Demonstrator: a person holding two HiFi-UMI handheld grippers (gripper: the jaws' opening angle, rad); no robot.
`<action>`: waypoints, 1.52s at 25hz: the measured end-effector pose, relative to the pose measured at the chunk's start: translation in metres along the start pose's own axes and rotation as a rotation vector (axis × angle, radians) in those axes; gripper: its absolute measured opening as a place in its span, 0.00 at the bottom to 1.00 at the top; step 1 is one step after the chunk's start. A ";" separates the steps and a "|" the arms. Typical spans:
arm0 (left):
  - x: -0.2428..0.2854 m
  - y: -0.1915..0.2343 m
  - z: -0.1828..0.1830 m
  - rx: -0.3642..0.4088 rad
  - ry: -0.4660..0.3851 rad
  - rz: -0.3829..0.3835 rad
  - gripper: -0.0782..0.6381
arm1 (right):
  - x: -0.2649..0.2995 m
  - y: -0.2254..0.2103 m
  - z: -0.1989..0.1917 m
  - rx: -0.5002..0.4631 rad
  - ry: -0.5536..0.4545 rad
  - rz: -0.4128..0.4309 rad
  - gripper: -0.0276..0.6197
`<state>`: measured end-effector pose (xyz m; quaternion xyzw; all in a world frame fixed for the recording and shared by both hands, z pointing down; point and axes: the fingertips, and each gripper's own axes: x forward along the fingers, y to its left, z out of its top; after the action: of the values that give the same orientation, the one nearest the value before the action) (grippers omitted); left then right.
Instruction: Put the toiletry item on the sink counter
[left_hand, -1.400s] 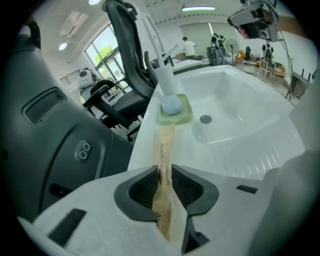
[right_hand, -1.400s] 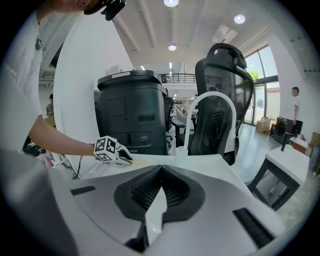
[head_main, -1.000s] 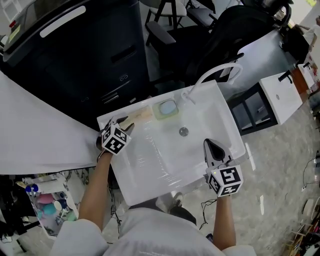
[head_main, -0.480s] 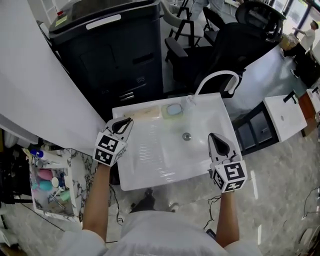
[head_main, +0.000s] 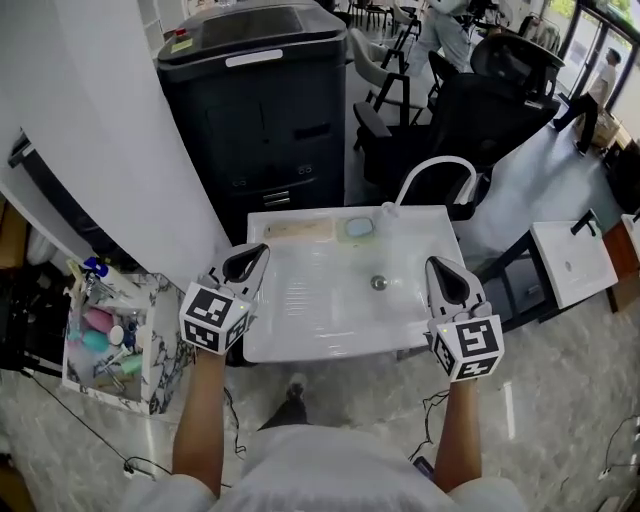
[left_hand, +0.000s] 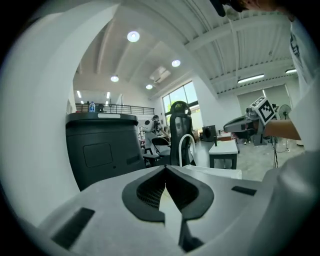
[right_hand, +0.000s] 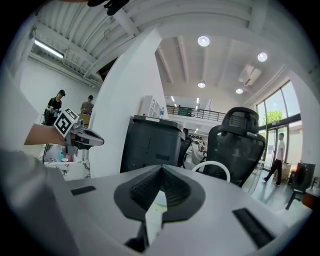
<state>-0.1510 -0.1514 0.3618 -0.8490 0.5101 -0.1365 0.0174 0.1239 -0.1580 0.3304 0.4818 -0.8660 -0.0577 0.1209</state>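
Left gripper (head_main: 246, 264) has drawn back from the rear counter (head_main: 420, 216), jaws shut, empty. Right gripper (head_main: 448, 284): jaws shut, empty. Toiletry item (head_main: 300, 229) lies crosswise on the counter, ahead of the left jaws, nearer that hand.

Sink (head_main: 310, 300) glossy smooth white, looks ceramic; black machine (head_main: 270, 120) matt plastic, glossier top; floor (head_main: 560, 400) polished, marble-look, slightly reflective.

Your left gripper (head_main: 252, 258) hides the sink's (head_main: 330, 300) left rim. The tray's (head_main: 152, 345) contents left of it are unreadably small.
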 end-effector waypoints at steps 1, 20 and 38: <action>-0.006 -0.004 0.003 0.003 -0.007 0.006 0.12 | -0.003 0.002 0.004 -0.008 -0.008 0.004 0.04; -0.060 -0.022 0.047 0.087 -0.096 0.057 0.12 | -0.006 0.041 0.041 -0.115 -0.055 0.073 0.04; -0.057 -0.008 0.029 0.066 -0.055 0.033 0.12 | 0.019 0.058 0.032 -0.097 -0.028 0.105 0.04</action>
<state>-0.1621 -0.1015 0.3230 -0.8429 0.5186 -0.1295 0.0615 0.0581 -0.1437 0.3151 0.4282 -0.8879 -0.0998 0.1350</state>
